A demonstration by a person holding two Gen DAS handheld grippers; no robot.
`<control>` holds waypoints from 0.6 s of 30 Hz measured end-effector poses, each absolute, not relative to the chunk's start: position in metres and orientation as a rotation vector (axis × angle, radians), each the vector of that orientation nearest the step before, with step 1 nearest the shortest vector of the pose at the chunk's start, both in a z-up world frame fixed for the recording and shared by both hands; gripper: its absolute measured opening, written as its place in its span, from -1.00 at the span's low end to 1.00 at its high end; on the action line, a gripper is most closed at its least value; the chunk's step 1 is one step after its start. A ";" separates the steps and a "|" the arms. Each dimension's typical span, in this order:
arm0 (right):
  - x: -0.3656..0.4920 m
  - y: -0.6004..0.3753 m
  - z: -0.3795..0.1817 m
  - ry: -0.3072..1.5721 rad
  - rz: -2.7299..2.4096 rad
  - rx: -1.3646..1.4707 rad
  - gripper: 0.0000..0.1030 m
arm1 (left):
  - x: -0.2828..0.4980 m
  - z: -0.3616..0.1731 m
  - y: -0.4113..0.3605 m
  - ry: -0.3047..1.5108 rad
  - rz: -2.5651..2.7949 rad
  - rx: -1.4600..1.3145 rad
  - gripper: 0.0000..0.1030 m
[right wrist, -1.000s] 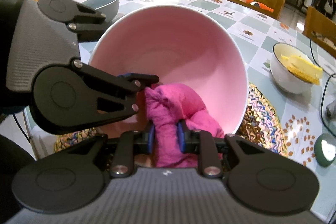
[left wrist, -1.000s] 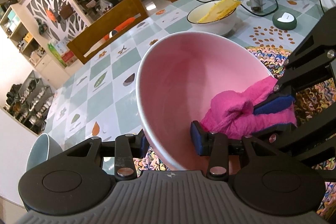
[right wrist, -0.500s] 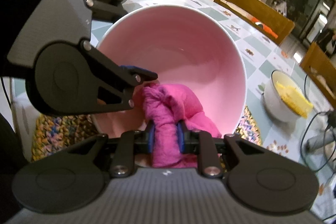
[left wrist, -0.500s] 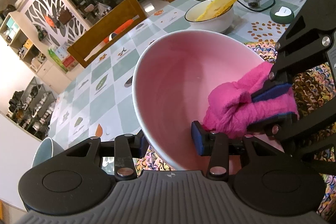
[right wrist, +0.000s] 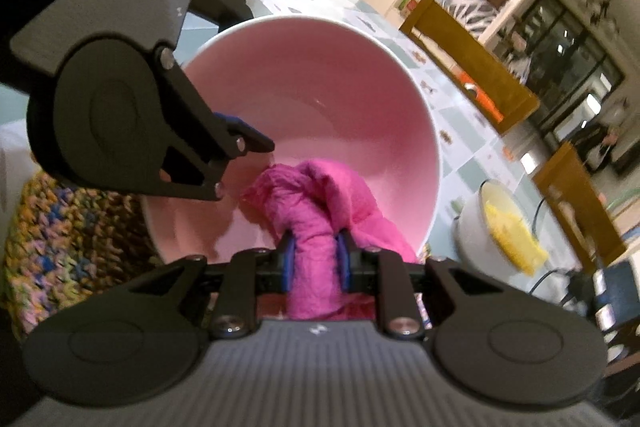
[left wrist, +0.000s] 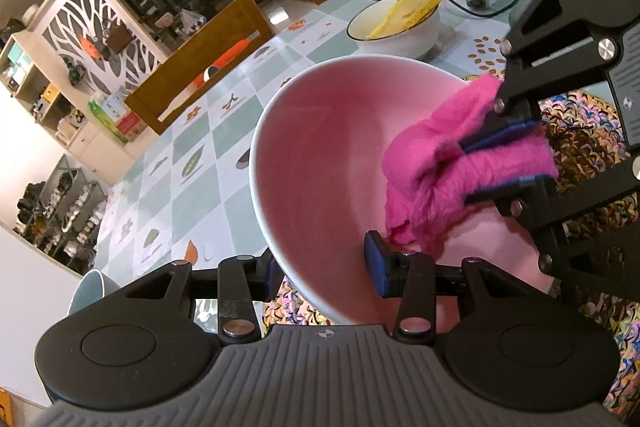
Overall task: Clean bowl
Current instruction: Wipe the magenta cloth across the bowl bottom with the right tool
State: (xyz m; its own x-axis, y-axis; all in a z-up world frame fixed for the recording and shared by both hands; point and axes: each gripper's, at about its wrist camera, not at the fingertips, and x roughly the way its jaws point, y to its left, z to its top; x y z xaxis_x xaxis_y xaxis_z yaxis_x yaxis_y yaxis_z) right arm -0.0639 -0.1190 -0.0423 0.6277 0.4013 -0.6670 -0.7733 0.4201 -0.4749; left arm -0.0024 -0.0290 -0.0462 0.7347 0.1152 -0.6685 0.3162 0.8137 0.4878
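A pink bowl (left wrist: 320,155) is held tilted above a woven mat; my left gripper (left wrist: 324,273) is shut on its near rim, one finger inside and one outside. My right gripper (right wrist: 314,257) is shut on a bunched magenta cloth (right wrist: 316,203), which rests against the bowl's (right wrist: 320,95) inner wall near the rim. In the left wrist view the right gripper (left wrist: 508,155) comes in from the right with the cloth (left wrist: 448,163). In the right wrist view the left gripper (right wrist: 236,139) shows at the left on the bowl's rim.
A colourful woven mat (left wrist: 580,123) lies under the bowl on the checked table (left wrist: 188,179). A white bowl with a yellow sponge (left wrist: 400,23) stands beyond, near cables and a stand. A grey-blue bowl (left wrist: 88,291) is at the table's near left edge. Wooden chairs stand along the far side.
The right gripper and cloth have moved up the bowl's inner wall toward the right rim. The bowl has tilted further toward the right gripper. Both grips are unchanged.
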 end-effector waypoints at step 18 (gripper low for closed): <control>-0.053 -0.115 -0.033 0.282 0.805 -1.015 -0.59 | -0.005 -0.047 -0.027 0.748 -0.146 0.663 -0.14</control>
